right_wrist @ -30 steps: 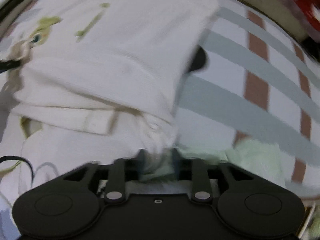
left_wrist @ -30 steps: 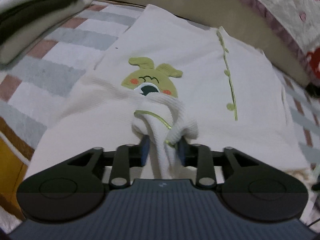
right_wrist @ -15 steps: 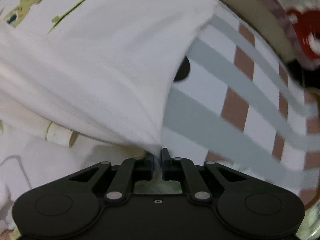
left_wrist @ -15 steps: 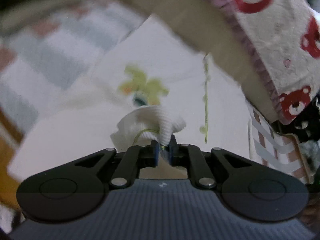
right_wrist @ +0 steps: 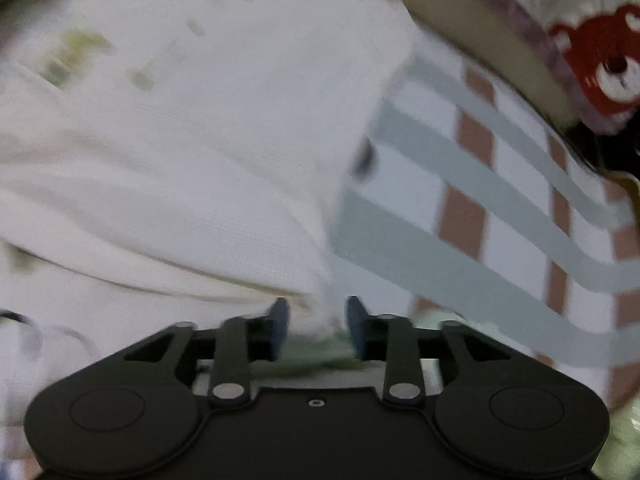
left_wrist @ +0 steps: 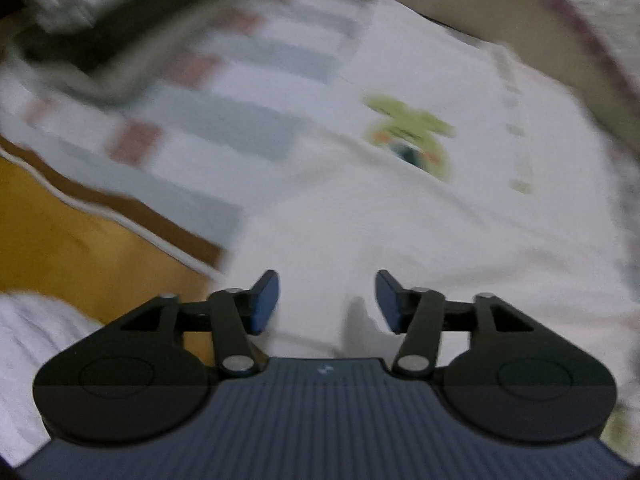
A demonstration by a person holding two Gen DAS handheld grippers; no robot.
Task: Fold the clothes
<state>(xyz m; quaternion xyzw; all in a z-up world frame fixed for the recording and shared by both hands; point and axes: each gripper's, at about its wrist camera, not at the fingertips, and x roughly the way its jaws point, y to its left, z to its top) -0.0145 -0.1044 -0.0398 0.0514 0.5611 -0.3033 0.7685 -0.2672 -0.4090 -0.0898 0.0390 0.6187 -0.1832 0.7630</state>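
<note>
Though both views are smeared by motion blur, we can count one cream garment (left_wrist: pixel 420 216) lying folded on a checked sheet (left_wrist: pixel 224 120) of grey and rust bands. It carries one green cartoon patch (left_wrist: pixel 412 140) and one line of small green marks (left_wrist: pixel 516 140) beside it.

Our left gripper (left_wrist: pixel 327 300) stands wide, its two blue pads (left_wrist: pixel 264 300) well apart and nothing between them; it hovers over the near edge of the garment. Our right gripper (right_wrist: pixel 317 326) is parted more narrowly, and a fold of white cloth sits in the gap at the garment's lower right corner; we cannot tell whether the pads press on it.

In the left view we see one stack of folded clothes (left_wrist: pixel 112 20), pale and dark layers, at the upper left, too blurred to count. In the right view one red bear print (right_wrist: pixel 600 68) shows on a blanket (right_wrist: pixel 520 0) at the far edge, and something pale green (right_wrist: pixel 616 432) lies at the lower right.
</note>
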